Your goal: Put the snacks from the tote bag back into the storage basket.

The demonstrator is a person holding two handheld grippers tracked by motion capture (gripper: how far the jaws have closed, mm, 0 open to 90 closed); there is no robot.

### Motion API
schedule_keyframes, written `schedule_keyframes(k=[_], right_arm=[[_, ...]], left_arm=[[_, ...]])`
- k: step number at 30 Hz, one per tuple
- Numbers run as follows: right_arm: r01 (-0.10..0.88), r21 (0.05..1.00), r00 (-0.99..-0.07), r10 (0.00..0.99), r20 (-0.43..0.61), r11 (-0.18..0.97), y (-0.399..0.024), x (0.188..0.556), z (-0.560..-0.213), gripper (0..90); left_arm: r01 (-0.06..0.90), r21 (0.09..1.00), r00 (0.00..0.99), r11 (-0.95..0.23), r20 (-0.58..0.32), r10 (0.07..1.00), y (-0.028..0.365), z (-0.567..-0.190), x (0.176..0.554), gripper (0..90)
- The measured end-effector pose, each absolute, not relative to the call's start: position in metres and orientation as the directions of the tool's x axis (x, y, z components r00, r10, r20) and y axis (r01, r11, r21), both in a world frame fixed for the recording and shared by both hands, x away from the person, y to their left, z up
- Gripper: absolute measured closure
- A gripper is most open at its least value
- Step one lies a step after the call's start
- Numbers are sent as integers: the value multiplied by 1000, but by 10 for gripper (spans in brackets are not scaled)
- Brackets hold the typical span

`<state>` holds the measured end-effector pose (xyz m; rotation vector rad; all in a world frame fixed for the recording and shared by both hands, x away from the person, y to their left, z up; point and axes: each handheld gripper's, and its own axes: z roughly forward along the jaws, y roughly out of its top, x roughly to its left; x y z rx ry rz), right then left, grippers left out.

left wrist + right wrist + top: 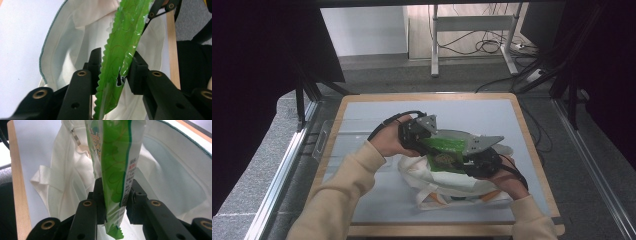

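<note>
A green snack packet (443, 149) hangs between my two grippers over an open white cloth bag (432, 177) on the table. In the left gripper view, the left gripper (113, 67) is shut on the packet (122, 37) near its serrated edge, with the bag's (75, 37) opening below. The right gripper (115, 195) is shut on the packet's (115, 160) other end, above the bag's (170, 170) green-trimmed mouth. From above, the left gripper (431, 141) comes from the left and the right gripper (460, 158) from the right.
The bag lies on a pale grey mat (377, 115) on a wooden-edged table (532, 150). A clear plastic piece (319, 140) hangs off the table's left side. The bag's strap (47, 177) and zip pull (75, 137) lie beside the opening. Desk legs and cables (482, 45) stand on the floor beyond.
</note>
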<state>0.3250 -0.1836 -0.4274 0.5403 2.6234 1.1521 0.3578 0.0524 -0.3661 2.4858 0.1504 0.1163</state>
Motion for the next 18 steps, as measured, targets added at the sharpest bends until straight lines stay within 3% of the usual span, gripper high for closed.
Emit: schedule_keyframes(k=[12,18], right_arm=[[234,779,-908,418,-40,582,-191,323,-423,628],[277,834,-879,476,19,477,-206,320,-417,454]], left_arm=[[57,640,992,-767,52,117,60,-363,359,759],[65,672,989,-737,53,136,71,-357,362,759]])
